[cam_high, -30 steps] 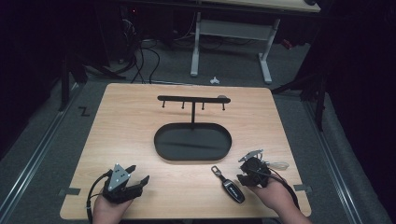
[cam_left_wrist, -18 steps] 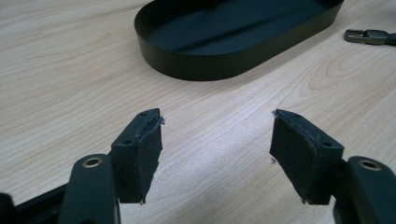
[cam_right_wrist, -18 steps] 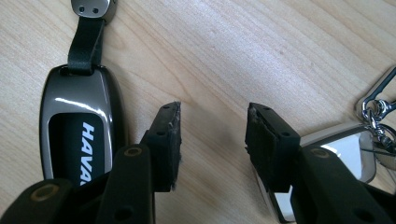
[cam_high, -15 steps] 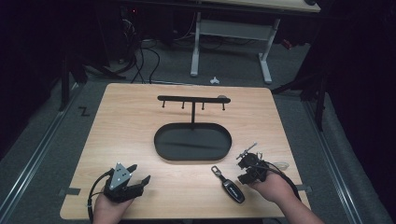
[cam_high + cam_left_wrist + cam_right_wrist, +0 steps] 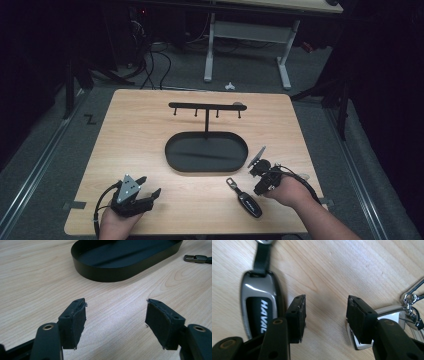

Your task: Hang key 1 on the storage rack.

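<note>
Black claws have both just been opening: our right claw (image 5: pixel 325 312) stands half wide over bare bench (image 5: pixel 150 130), empty, the key fob (image 5: pixel 260 307) lying just beside it. Our left claw (image 5: pixel 116 322) gapes wide, empty. A shiny metal piece (image 5: pixel 387 311) sits half-hidden behind one pad.

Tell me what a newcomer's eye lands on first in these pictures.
First, the black oval tray with its hook stand at the middle of the wooden table. Next, the car key fob lying near the front edge, just left of the right gripper. The left gripper rests open at the front left, holding nothing.
</note>
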`<action>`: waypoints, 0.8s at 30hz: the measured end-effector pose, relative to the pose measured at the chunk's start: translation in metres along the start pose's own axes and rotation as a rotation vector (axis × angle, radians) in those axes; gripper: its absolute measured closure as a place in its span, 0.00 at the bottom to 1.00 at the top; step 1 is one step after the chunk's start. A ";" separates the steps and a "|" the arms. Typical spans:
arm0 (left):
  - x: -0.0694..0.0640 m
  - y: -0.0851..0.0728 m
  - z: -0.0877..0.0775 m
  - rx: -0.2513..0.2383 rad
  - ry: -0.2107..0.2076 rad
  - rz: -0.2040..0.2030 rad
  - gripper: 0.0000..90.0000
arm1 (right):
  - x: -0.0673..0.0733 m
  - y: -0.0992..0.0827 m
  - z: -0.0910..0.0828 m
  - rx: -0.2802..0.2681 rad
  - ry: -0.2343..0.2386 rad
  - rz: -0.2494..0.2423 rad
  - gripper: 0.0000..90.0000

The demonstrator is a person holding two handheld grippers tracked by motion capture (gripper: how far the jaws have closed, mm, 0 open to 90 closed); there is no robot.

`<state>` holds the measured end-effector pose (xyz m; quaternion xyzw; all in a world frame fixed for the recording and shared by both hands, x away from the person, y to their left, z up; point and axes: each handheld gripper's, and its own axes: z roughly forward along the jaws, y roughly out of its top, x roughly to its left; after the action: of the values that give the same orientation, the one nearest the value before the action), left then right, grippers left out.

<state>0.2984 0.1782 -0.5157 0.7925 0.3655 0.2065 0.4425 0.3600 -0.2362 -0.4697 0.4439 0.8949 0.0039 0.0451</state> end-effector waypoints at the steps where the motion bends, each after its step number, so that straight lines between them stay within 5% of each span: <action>1: 0.000 0.000 0.000 -0.001 -0.001 -0.002 0.37 | 0.001 0.001 -0.002 -0.002 0.003 -0.003 0.54; 15: -0.002 -0.001 0.002 0.006 -0.005 0.006 0.36 | 0.025 0.023 -0.012 -0.025 0.012 -0.067 0.50; 24: 0.000 -0.001 0.001 0.003 -0.005 0.001 0.36 | 0.037 0.036 -0.008 -0.013 0.054 -0.034 0.47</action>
<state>0.2988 0.1776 -0.5170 0.7938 0.3643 0.2040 0.4422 0.3658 -0.1850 -0.4632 0.4282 0.9032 0.0208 0.0240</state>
